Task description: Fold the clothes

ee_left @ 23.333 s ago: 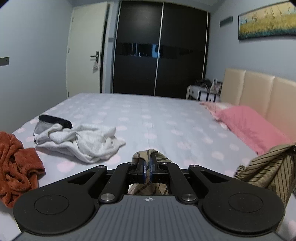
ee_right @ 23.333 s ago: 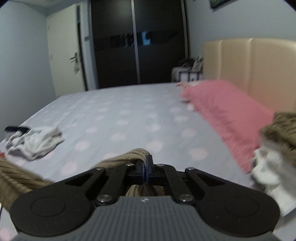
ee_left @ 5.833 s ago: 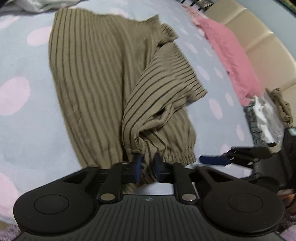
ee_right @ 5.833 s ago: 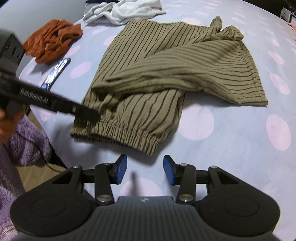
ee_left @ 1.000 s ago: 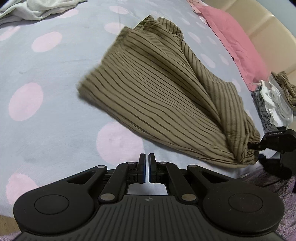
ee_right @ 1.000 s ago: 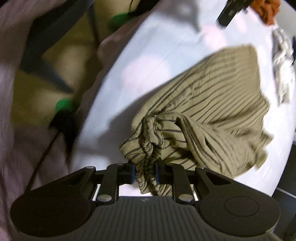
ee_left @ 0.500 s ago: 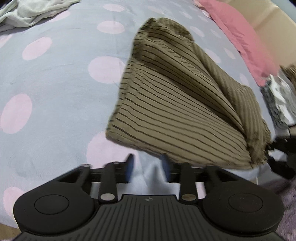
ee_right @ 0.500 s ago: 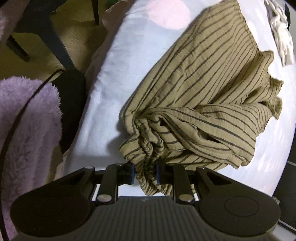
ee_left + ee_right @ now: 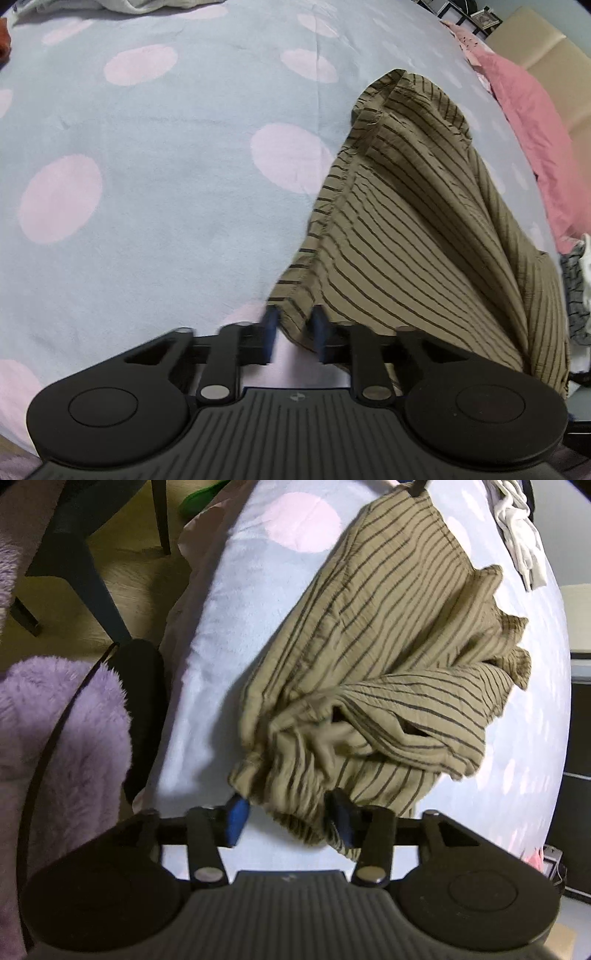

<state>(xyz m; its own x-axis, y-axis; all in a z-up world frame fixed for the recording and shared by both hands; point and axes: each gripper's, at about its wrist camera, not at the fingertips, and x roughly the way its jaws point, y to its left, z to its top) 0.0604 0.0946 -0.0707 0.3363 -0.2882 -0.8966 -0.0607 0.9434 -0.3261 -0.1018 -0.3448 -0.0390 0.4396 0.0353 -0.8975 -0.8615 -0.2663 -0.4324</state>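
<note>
Right gripper (image 9: 288, 818) released striped trousers (image 9: 384, 672) (bunched).

Olive-brown cotton garment with thin dark stripes (image 9: 413, 229), folded over on itself and rumpled, lying on the bed near its front edge. Gathered elastic hem (image 9: 295, 812) bunched toward the bed's edge; hemmed corner (image 9: 291, 299) lifted off the sheet.

A wide bed (image 9: 177, 122) covered in a pale blue sheet with pink polka dots is carrying an olive-tan striped crinkled garment (image 9: 413, 229), lying bunched near its edge. A long pink pillow (image 9: 532, 122) is resting along the headboard side, and crumpled white clothing (image 9: 521, 535) is lying farther off.
</note>
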